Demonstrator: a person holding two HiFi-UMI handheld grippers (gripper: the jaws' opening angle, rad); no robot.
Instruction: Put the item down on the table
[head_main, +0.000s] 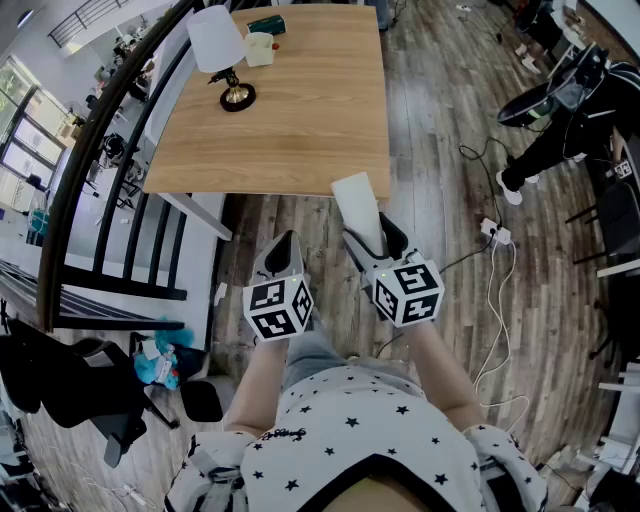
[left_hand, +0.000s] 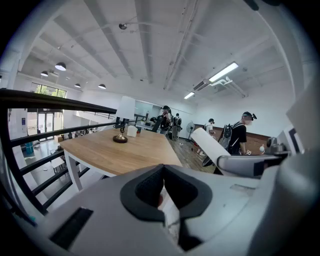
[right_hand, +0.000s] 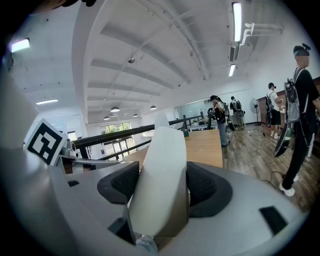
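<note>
Just short of the desk (head_main: 290, 130), your right hand-held gripper (head_main: 372, 240) clamps the white item (head_main: 358, 200) above the floor (head_main: 450, 180). You are mid-carry: reach forward, then lower it onto bare wood. Your left hand-held gripper (head_main: 285, 248) is closed and empty.

Left gripper (head_main: 288, 245), right gripper (head_main: 372, 238): grey shells, black-white marker cubes (head_main: 278, 308); white shirt (head_main: 340, 430), black stars.

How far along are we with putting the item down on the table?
Done: the right claw grips the white item. In hand: it is held in the air by the wooden table's near edge. Left: carry it over the tabletop, lower it, release. The left claw is shut, empty.
</note>
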